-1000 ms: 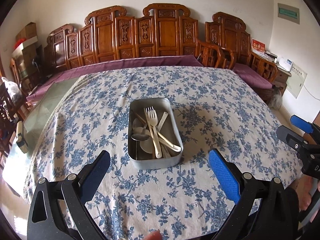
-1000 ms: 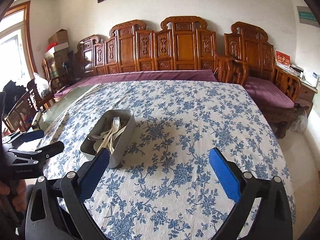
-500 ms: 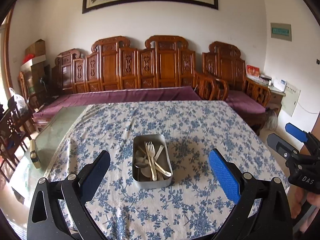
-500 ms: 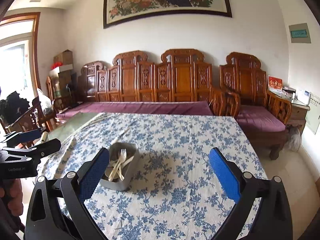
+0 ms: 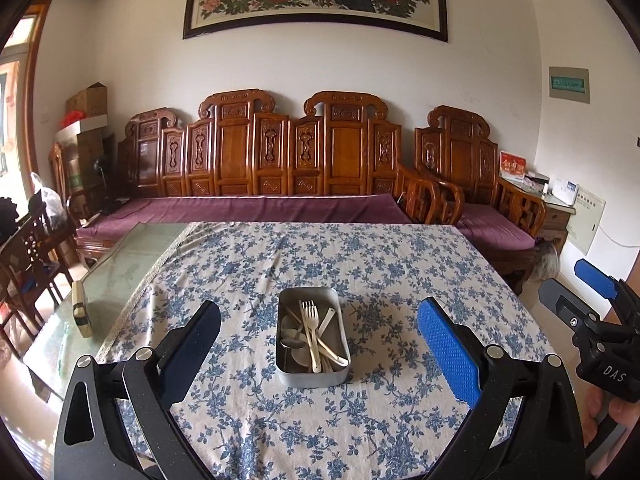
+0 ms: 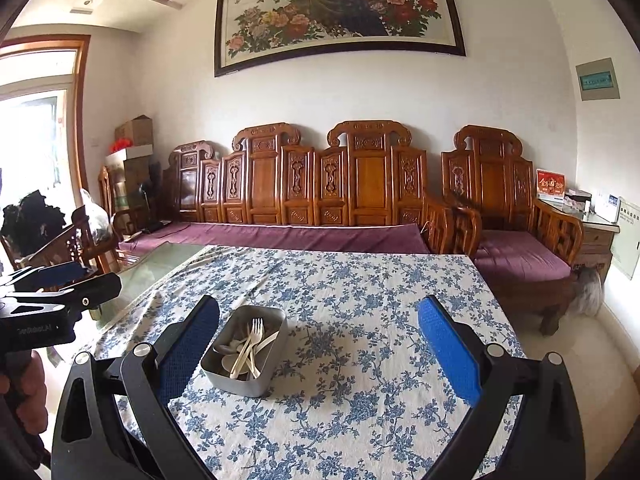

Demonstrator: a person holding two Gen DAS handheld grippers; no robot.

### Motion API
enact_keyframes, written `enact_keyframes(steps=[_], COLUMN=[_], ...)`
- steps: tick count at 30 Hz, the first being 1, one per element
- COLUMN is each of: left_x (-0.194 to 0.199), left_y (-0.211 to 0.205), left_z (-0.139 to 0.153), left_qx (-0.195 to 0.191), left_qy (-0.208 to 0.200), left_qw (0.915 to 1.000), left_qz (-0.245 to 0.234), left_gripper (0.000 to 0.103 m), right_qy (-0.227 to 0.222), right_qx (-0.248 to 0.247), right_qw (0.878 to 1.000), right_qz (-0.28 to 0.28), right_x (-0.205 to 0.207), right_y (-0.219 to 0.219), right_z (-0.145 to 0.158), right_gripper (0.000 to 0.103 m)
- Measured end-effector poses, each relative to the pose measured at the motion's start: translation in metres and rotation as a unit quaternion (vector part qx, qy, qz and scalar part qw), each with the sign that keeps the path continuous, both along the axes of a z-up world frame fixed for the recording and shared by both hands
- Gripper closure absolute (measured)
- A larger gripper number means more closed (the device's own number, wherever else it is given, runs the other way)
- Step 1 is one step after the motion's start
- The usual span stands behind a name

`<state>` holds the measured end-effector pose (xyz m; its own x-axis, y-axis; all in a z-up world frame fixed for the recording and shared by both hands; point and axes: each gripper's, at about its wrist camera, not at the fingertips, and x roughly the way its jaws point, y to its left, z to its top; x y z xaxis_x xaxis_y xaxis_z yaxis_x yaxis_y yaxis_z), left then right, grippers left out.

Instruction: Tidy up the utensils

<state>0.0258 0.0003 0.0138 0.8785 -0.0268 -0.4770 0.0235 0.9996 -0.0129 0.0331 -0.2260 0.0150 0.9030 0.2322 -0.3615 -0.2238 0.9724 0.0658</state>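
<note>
Centre frame: metal tin (image 5: 313,338) holds fork (image 5: 310,326), spoons (all looks gathered). My left gripper (image 5: 318,344), right gripper (image 6: 318,346) spread wide, empty, clear of cloth (image 5: 360,420); task seems finished.

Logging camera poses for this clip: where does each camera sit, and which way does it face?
Left wrist: on the left gripper, facing across the floral-clothed table at the grey metal tin of utensils and carved wooden bench; the right gripper shows at right.
Right wrist: on the right gripper, facing likewise; the tin lies left of centre, the left gripper at left.
Shared: tin, table, bench, peacock painting.
</note>
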Motion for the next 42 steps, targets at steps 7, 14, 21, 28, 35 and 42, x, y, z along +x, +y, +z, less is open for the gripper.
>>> enact_keyframes(steps=[7, 14, 21, 28, 35, 42], left_x=[0.0010, -0.0010, -0.0018, -0.0024, -0.0025, -0.0041], left_y=[0.0015, 0.0013, 0.0004, -0.0017, -0.0023, -0.0039], left_z=[0.0000, -0.0005, -0.0003, -0.0003, 0.0006, 0.0007], left_qx=[-0.001, 0.004, 0.007, 0.011, 0.012, 0.013], left_qy=[-0.001, -0.003, -0.002, -0.003, -0.004, -0.006], left_qw=[1.0000, 1.0000, 1.0000, 0.9999, 0.9999, 0.9999], left_qz=[0.001, 0.001, 0.001, -0.001, -0.004, -0.006], left_gripper=[0.008, 0.008, 0.008, 0.008, 0.008, 0.008], right_qy=[0.000, 0.002, 0.002, 0.004, 0.004, 0.003], right_qx=[0.001, 0.001, 0.002, 0.002, 0.002, 0.003], right_qw=[1.000, 1.000, 1.000, 1.000, 1.000, 1.000], right_qz=[-0.002, -0.004, -0.005, -0.008, -0.008, -0.009], right_x=[-0.0012, -0.0008, -0.0003, 0.0006, 0.0004, 0.0008], right_y=[-0.0002, -0.0007, -0.0012, -0.0024, -0.0027, -0.0027], right_z=[0.0001, -0.0004, -0.0003, -0.0009, -0.0013, -0.0007], right_gripper=[0.003, 0.003, 0.003, 0.003, 0.003, 0.003])
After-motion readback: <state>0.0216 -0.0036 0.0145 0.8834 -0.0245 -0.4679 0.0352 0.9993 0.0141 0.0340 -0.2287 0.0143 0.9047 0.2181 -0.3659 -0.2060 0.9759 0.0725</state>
